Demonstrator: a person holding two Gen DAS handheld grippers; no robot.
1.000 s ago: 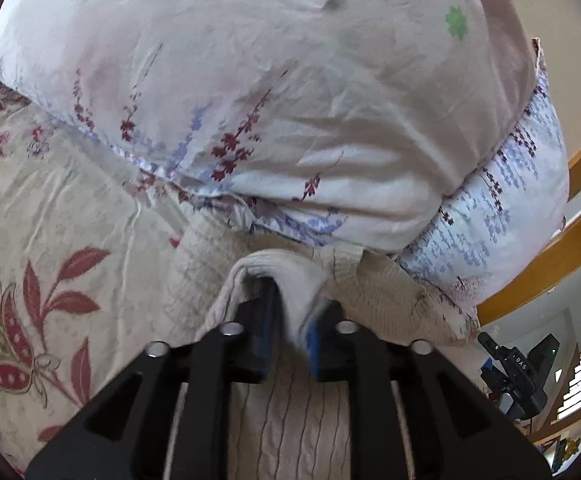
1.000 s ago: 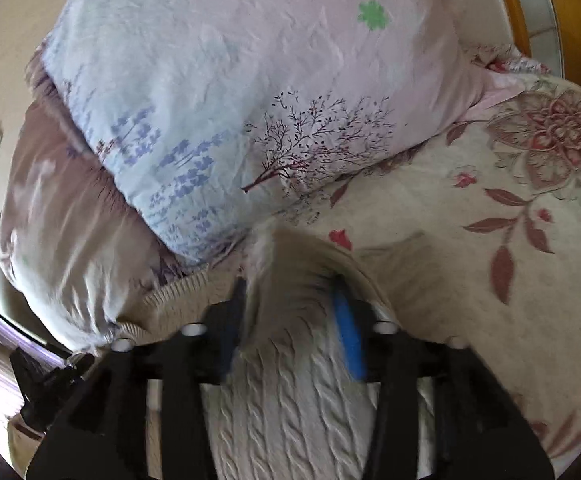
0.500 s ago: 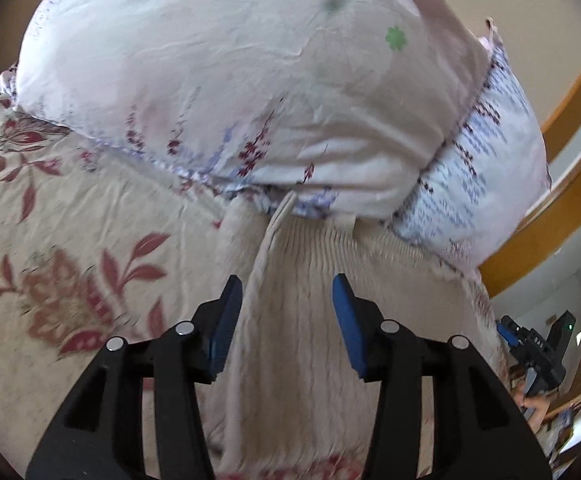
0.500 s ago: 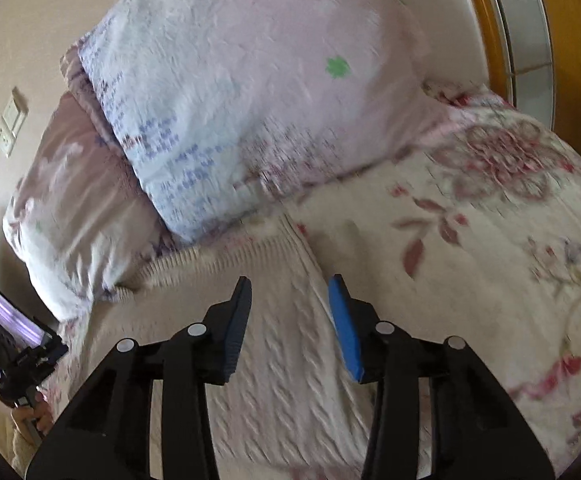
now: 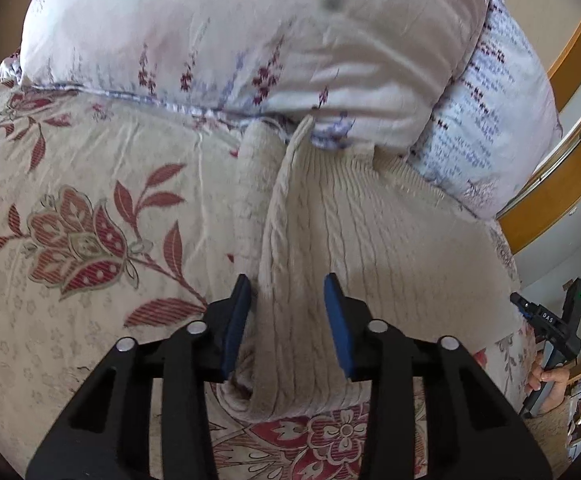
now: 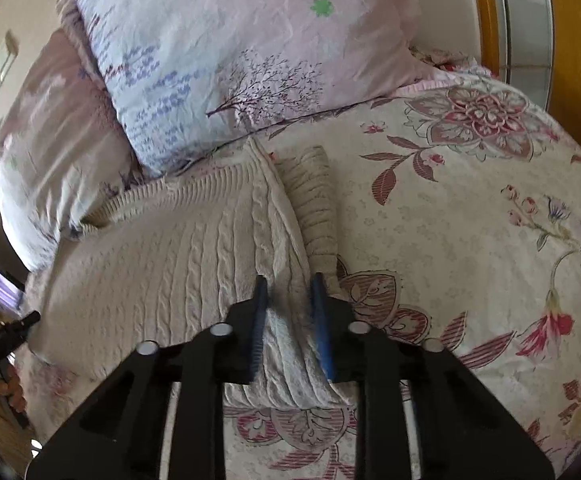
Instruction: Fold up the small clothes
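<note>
A cream cable-knit sweater (image 5: 342, 232) lies flat on the floral bedspread, its far edge against the pillows. My left gripper (image 5: 286, 308) is open, its blue pads on either side of the sweater's left folded edge, with the sleeve (image 5: 250, 184) tucked beside it. In the right wrist view the sweater (image 6: 178, 248) fills the left half. My right gripper (image 6: 288, 308) has its jaws pressed on the sweater's right folded edge, next to the other ribbed sleeve (image 6: 314, 200).
Two pale floral pillows (image 5: 230, 32) (image 6: 234, 48) lie just beyond the sweater. The floral bedspread (image 6: 470, 220) stretches right, and also left in the left wrist view (image 5: 70, 220). A wooden window frame (image 5: 558, 184) is at right. The other gripper (image 5: 550, 320) shows at the edge.
Both grippers let go of the sweater's far edge and drew back toward its near end. The left stays open; the right has since closed on the folded edge.
</note>
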